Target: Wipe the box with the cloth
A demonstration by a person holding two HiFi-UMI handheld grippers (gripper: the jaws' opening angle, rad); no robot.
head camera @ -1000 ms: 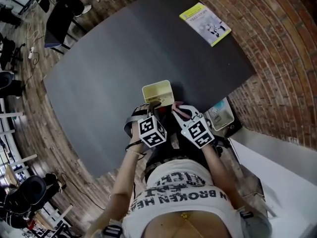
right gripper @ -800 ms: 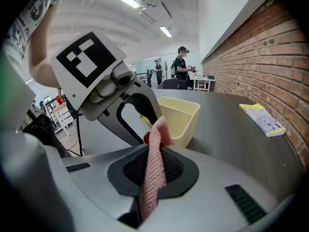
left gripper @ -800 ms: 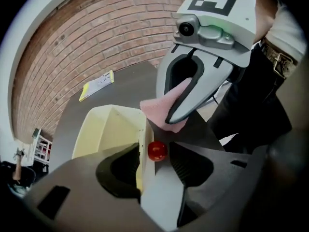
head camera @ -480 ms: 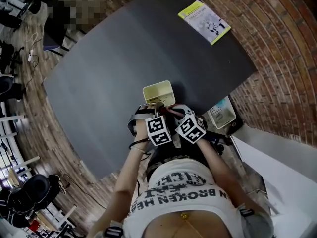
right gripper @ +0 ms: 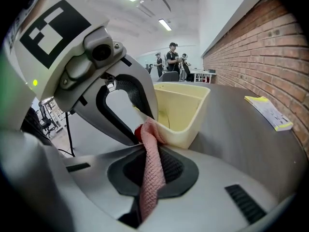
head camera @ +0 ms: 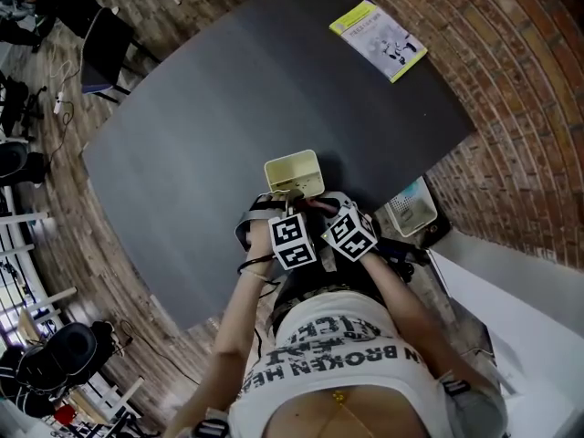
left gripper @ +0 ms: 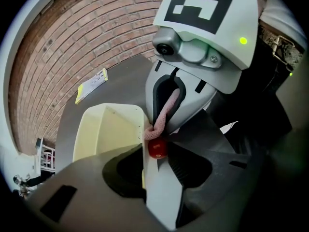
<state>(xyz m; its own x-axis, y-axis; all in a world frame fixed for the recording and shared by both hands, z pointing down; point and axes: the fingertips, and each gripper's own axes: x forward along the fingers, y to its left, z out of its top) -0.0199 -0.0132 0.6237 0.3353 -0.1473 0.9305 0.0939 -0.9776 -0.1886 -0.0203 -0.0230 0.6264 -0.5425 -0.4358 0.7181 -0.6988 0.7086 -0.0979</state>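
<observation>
While the left gripper (left gripper: 151, 162) has its jaws clamped together on the near wall of the cream plastic box (left gripper: 108, 132), the right gripper (right gripper: 153, 145) faces it with jaws pinched shut on a pink knit cloth (right gripper: 151, 174). Cloth runs as a narrow strip up between the right jaws, its top end bunched and touching the box's near rim at the corner. A small red object (left gripper: 157, 148) sits right at that spot, just under the cloth end and against the box wall; can't tell what it is. Box is open-topped, upright, nothing visible inside. Head view: both grippers sit close together, side by side at the near side of the box, marker cubes nearly touching. Box stands near the closest edge of a dark grey table (head camera: 210, 126). Yellow-green booklet (head camera: 379, 41) lies flat at the far corner of the table, well apart from the box. Brick wall (right gripper: 260, 42) runs along the table's right side.
</observation>
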